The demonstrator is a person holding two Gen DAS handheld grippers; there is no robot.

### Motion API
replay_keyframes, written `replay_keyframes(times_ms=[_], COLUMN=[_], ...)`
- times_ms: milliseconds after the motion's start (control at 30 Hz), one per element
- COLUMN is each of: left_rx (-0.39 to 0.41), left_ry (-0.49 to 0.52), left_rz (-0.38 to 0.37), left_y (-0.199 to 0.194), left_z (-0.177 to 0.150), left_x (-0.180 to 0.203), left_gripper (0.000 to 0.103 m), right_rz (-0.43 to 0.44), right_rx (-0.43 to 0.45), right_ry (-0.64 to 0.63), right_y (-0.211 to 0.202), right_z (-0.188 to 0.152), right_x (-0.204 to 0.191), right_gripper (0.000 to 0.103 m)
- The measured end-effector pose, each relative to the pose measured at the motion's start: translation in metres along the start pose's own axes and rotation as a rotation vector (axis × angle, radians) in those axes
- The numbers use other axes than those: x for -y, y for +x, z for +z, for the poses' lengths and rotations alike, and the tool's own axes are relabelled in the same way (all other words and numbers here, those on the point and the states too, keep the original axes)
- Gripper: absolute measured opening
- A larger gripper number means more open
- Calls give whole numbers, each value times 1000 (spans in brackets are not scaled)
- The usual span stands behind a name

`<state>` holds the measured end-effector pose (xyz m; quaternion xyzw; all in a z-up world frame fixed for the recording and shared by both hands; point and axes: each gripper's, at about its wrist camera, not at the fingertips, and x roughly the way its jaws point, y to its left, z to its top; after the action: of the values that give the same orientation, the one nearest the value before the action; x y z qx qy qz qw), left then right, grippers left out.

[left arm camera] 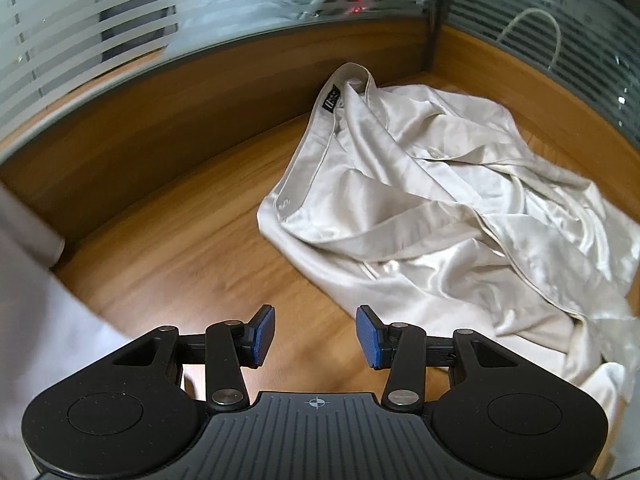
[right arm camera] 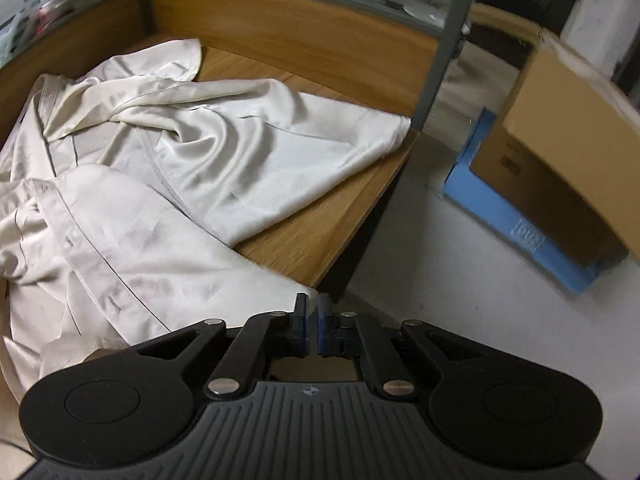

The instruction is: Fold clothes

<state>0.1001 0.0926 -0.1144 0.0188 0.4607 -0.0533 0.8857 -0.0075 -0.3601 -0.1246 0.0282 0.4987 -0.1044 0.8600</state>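
A cream satin button-up shirt (left arm camera: 432, 200) lies crumpled on the wooden desk (left arm camera: 192, 240), collar with a black label toward the back corner. My left gripper (left arm camera: 315, 334) is open and empty, hovering over bare wood just left of the shirt's near edge. In the right wrist view the same shirt (right arm camera: 160, 184) spreads across the desk (right arm camera: 320, 232), one sleeve reaching the right edge. My right gripper (right arm camera: 313, 324) has its jaws nearly together at the shirt's near hem by the desk's front corner; no cloth shows between the pads.
Wooden partition walls with frosted striped glass (left arm camera: 120, 28) enclose the desk at back and sides. To the right, beyond the desk edge, a cardboard box (right arm camera: 560, 152) sits on a blue box (right arm camera: 520, 232) on the white floor. White fabric (left arm camera: 36, 300) shows at far left.
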Motion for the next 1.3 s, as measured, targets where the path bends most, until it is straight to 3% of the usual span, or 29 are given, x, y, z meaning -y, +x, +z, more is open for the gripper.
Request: replay_keyframes(times_ms=[67,200,433,667,733,800,900,933,1000,1033,1300], left_rx=[-3,-14,-30,-68,-69,-72,-77,-70,-54,-44,62], left_ry=[32,78,235,403,446,477,496,496,491,487,470], left_rz=[16,20,26,16,17,11,12,19,33,40,49], left_y=[10,29,58,81,84,84,84,83,81,79,67], left_z=[9,25,40,42,41,41,44,46,52,56,110], left_x=[1,4,23,48,54,59,63,64,65,65,83], left_gripper=[48,48,48,47,42,20,5,4,4,4,3], right_rz=[27,153,355,429,448,460,461,462,463,463,409], right_rx=[49,97,63,9,-1,-8,-10,-11,-12,-13,69], right_ry=[-57,-171,-292,-424,-452,-472,-479,-481,-486,-488,-355], right_y=[-5,-6,17,43,49,53,56,57,58,59,44], right_z=[5,14,24,19,19,19,21,22,23,24,58], right_x=[-10,-38,-96,-131,-139,-143,-141,-141,-139,-139,-101], right_gripper=[15,16,29,33,34,34,34,32,5,2,2])
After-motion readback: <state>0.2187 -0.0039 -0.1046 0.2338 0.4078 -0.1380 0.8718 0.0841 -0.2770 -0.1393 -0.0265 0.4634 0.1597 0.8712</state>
